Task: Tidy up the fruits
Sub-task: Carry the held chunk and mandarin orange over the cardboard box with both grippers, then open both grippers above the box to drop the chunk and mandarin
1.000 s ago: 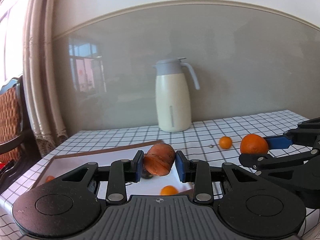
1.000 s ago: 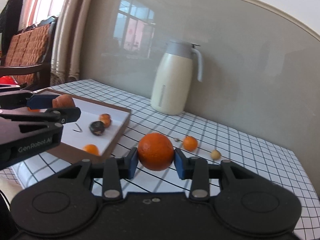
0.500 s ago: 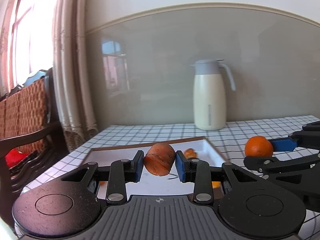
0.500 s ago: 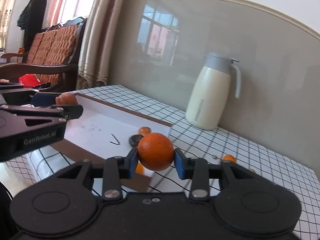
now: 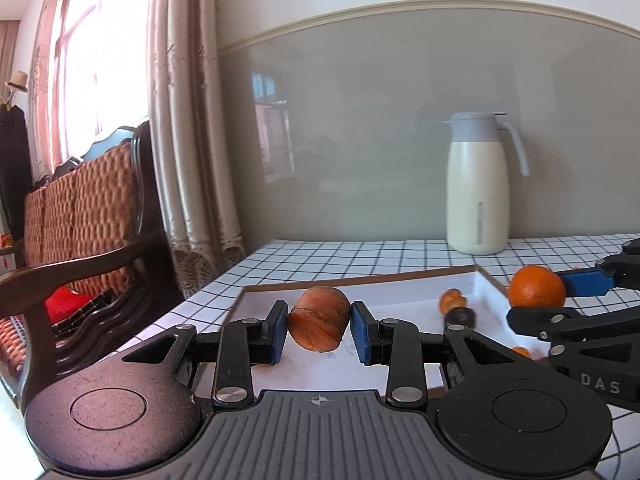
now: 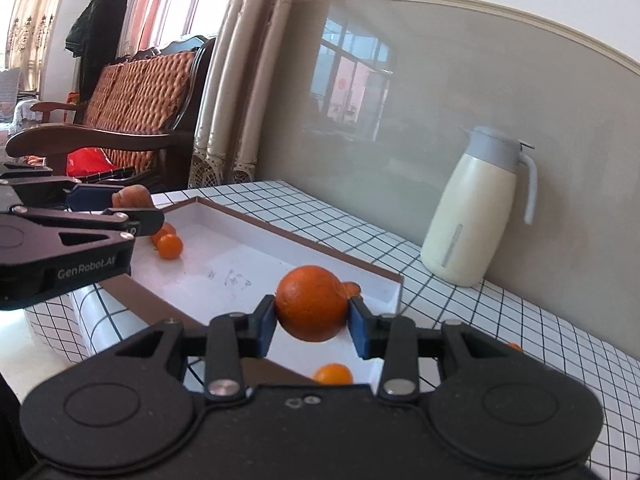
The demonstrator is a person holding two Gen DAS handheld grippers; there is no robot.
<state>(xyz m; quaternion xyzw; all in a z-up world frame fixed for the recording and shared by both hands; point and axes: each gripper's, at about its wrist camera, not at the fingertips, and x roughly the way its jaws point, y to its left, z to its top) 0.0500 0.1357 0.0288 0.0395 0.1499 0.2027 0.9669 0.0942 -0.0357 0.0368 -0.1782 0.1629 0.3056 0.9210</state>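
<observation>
Carrying both fruits sideways from the checked surface [image 6: 500, 320] to above the white tray [image 6: 240, 264]. Left gripper [image 5: 319, 330] clenched on brownish fruit [image 5: 319, 323], right gripper [image 6: 312, 318] on orange [image 6: 310, 302]. Probably only lowering and releasing left now.

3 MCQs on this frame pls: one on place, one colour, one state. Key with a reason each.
1. The jug stands:
A. in the tray
B. on the checked tablecloth by the wall
C. on the chair

2. The fruit in the right tool is:
A. green
B. purple
C. orange

3. The left tool is:
A. shut on a reddish-brown fruit
B. open, nothing in it
C. shut on the jug

Key: B, it stands on the cloth beyond the tray; C, the round orange is clamped there; A, both pads press the reddish-brown fruit.
</observation>
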